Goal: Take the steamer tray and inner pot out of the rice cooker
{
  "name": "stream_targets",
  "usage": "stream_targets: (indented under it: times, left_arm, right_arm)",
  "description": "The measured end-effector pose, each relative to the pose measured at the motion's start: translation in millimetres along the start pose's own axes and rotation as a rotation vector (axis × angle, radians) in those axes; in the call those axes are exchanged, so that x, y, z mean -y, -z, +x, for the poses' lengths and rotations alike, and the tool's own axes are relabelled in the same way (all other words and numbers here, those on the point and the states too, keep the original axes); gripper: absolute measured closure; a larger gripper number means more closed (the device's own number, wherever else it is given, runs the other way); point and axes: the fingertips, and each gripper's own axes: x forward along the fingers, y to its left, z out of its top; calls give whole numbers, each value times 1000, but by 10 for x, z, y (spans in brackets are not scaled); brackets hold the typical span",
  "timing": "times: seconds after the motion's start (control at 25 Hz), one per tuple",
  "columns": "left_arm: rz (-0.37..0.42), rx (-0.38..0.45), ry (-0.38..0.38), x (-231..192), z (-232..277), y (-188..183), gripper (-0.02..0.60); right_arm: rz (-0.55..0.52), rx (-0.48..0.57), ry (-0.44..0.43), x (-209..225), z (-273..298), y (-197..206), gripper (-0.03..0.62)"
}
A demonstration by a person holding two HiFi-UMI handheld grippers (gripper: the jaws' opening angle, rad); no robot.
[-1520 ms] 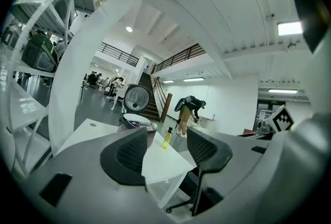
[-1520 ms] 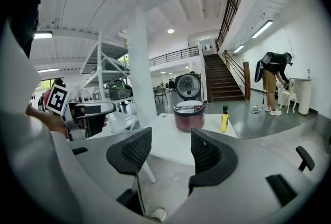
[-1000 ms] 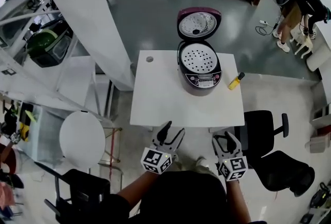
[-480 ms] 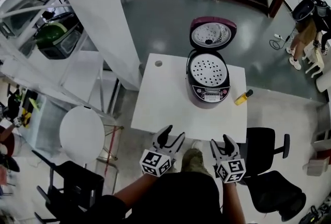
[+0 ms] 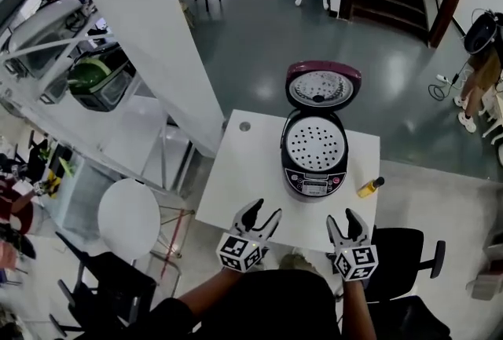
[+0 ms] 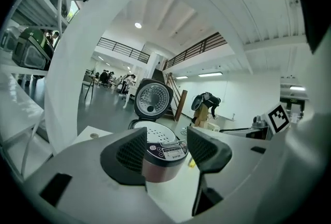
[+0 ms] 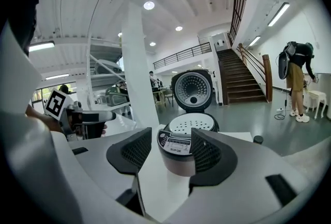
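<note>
The rice cooker sits on the table, a bottle just right of it.

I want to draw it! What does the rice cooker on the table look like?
The rice cooker is round and dark maroon, standing upright on the white table. Its lid is tipped open at the back, silvery inside. A white steamer tray full of holes sits in its top. A button panel is on its front.
</note>
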Motion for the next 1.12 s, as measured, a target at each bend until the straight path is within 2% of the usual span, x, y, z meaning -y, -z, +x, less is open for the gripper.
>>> stream_targets:
  times: [0.36,0.56,0.72,0.92,1.12]
  left_arm:
    - [1,-3,-104,-112,718,-69,364]
    - [-9,14,-147,-259,1043,-224,364]
    - [-23,-10,-123,-417,1194,-265,364]
    - [-14,-67,-80,-641,1506,-222,364]
    - [0,-117,-40,-819,1851,-168,364]
  right_arm:
    - [34,-28,-58,596,329,-118,387]
    - [-1,-49,-87,811,608,-299,387]
    - [-15,-70,-75,880,832,-359,387]
    - [16,-98,8,1036,1054,-318,387]
    - [54,-145,2,1025,1337,-306,387]
